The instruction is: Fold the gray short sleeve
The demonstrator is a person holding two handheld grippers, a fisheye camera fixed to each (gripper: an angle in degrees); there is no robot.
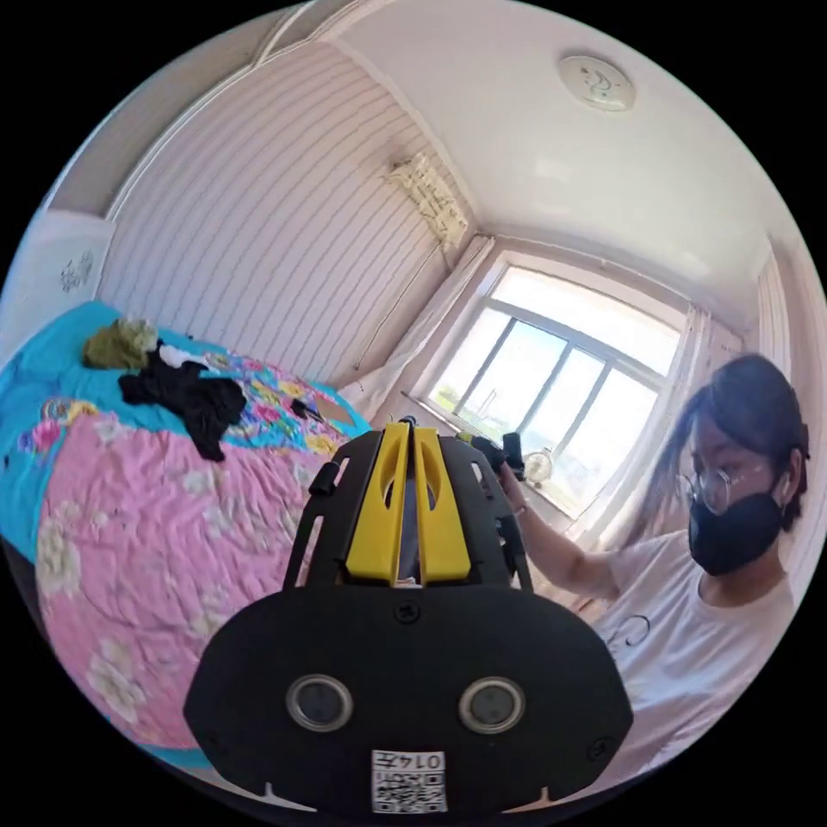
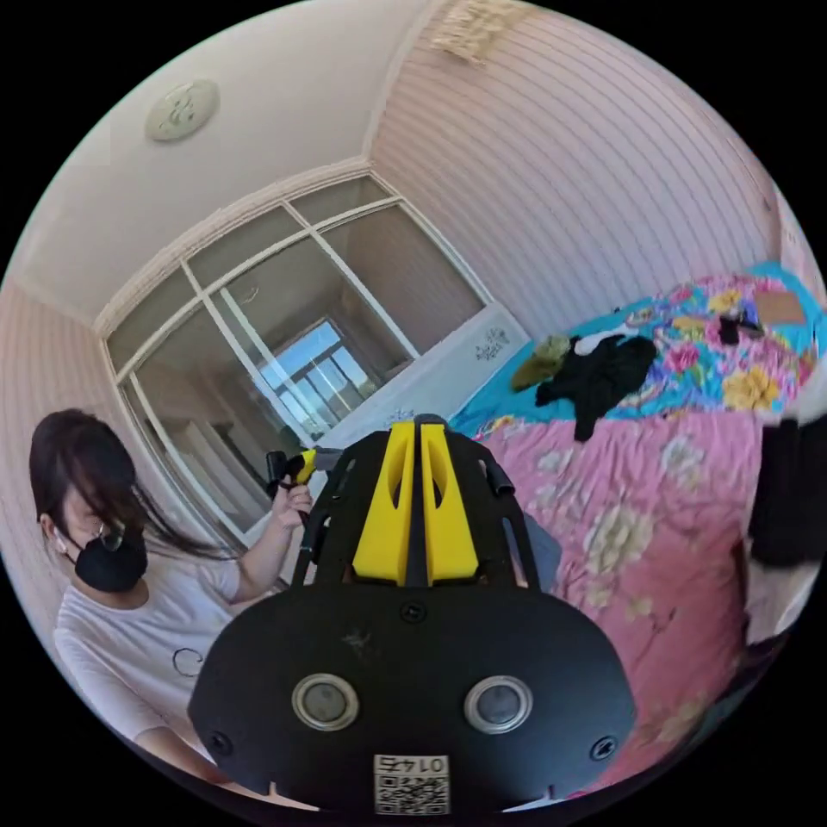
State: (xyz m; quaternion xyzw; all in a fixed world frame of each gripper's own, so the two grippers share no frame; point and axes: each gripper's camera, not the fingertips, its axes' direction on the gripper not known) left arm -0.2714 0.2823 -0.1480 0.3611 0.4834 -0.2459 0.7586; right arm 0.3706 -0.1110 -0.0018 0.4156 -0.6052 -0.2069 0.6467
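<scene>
My left gripper (image 1: 407, 428) is raised in the air, its yellow jaws shut with a thin strip of the gray short sleeve (image 1: 407, 534) between them. The right gripper (image 1: 498, 448) shows just beyond it in the person's hand. In the right gripper view my right gripper (image 2: 413, 424) is also raised with jaws shut. A patch of the gray short sleeve (image 2: 543, 547) hangs just past its frame; the rest is hidden behind the gripper body. The left gripper (image 2: 297, 469) sits close by in the person's other hand.
A bed with a pink floral quilt (image 1: 164, 551) and blue floral sheet (image 2: 689, 345) lies below. A black garment pile (image 1: 185, 396) and a green cloth (image 1: 119, 343) rest near its far end. The person (image 1: 715, 586) stands by the window (image 1: 560, 370). A dark object (image 2: 788, 500) sits at the view's right edge.
</scene>
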